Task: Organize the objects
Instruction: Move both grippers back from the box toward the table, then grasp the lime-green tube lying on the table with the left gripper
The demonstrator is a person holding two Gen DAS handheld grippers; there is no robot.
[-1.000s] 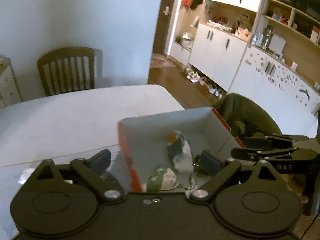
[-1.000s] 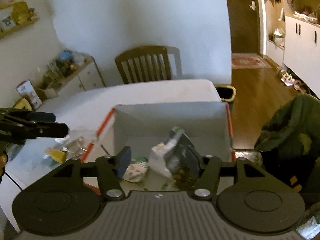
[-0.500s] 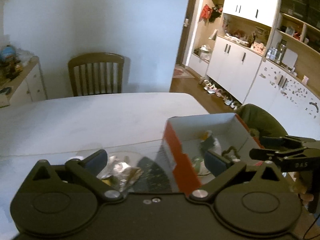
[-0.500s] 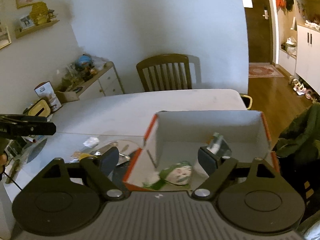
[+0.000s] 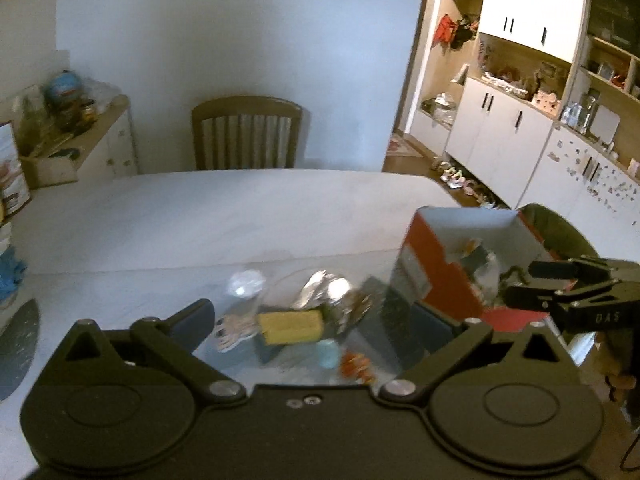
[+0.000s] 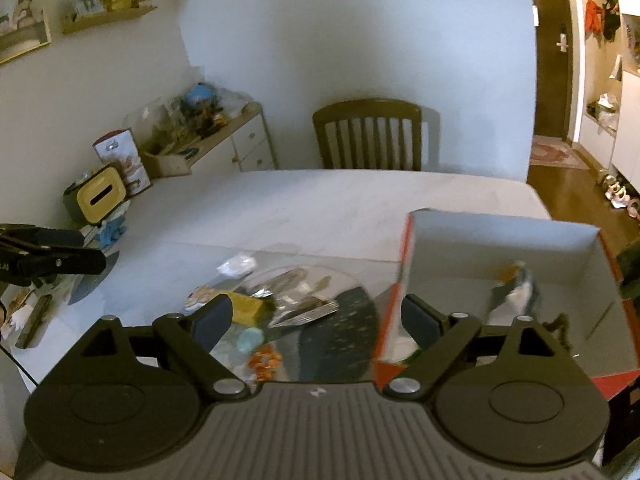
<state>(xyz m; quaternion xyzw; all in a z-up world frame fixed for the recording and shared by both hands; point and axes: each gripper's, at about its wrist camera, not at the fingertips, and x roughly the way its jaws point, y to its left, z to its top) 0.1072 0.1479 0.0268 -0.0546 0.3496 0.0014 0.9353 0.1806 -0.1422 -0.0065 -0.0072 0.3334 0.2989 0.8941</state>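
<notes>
An open orange box with a white inside stands on the white table, right of a pile of loose items. Snack packets lie in it. The pile holds a yellow block, a silver foil wrapper, a small orange packet and a pale blue disc. My left gripper hangs open above the pile, nothing between its fingers. My right gripper has its jaws opening, empty, with its right finger in front of the box's left wall.
A dark mat lies under part of the pile. A wooden chair stands at the table's far side. A cluttered sideboard and a yellow tissue box sit at left. A green jacket hangs behind the box.
Both views have swung left, from over the box to over the loose pile. The right gripper's jaws have spread much wider; the left stayed wide.
</notes>
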